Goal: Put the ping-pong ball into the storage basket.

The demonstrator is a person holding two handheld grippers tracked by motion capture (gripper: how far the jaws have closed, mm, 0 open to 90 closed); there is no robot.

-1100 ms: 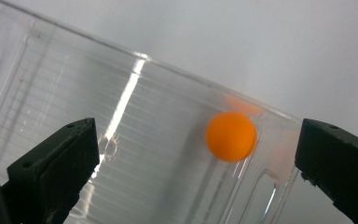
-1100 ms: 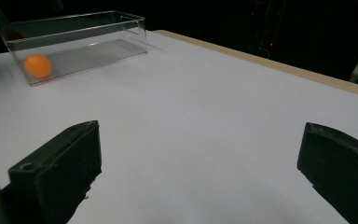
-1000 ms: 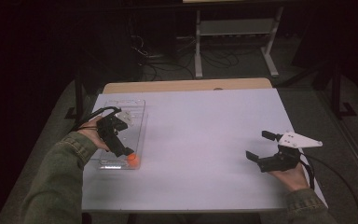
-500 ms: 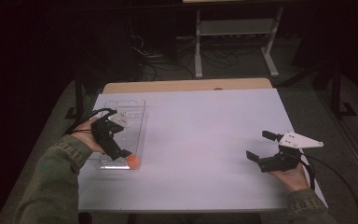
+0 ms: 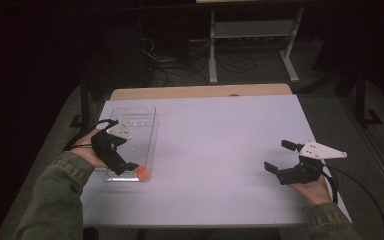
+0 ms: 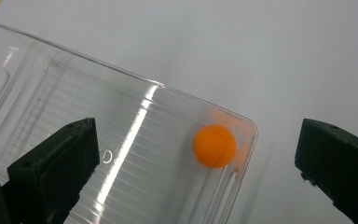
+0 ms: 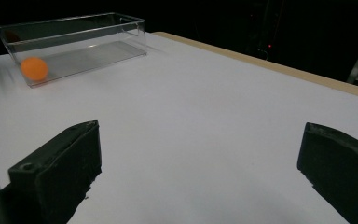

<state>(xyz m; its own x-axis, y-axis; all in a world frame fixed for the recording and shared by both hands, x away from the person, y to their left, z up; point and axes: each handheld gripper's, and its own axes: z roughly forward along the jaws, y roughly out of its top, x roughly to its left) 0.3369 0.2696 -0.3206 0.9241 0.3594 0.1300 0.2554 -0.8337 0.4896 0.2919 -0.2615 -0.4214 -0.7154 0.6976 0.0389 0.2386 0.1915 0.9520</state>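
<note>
An orange ball (image 5: pixel 142 173) lies in the near right corner of a clear plastic box (image 5: pixel 139 116) on the left of the white table. My left gripper (image 5: pixel 125 168) hovers over the box's near end, open, just left of the ball. In the left gripper view the ball (image 6: pixel 214 145) rests on the ribbed floor of the box (image 6: pixel 74 112), below and between the wide-apart fingers (image 6: pixel 56 163), untouched. My right gripper (image 5: pixel 280 157) is open near the table's right front, holding nothing. From the right gripper view, the ball (image 7: pixel 34 68) shows far off inside the box (image 7: pixel 98 32).
The white table top (image 5: pixel 215 145) stretches between the two grippers, with a wooden strip (image 5: pixel 200 92) along its far edge. Beyond it stand a metal shelf frame (image 5: pixel 252 30) and floor cables in the dark. A cable (image 5: pixel 365 190) trails from my right gripper.
My left gripper has drawn back a little to the left, away from the ball. The ball stays in the box's corner. The right gripper has not moved.
</note>
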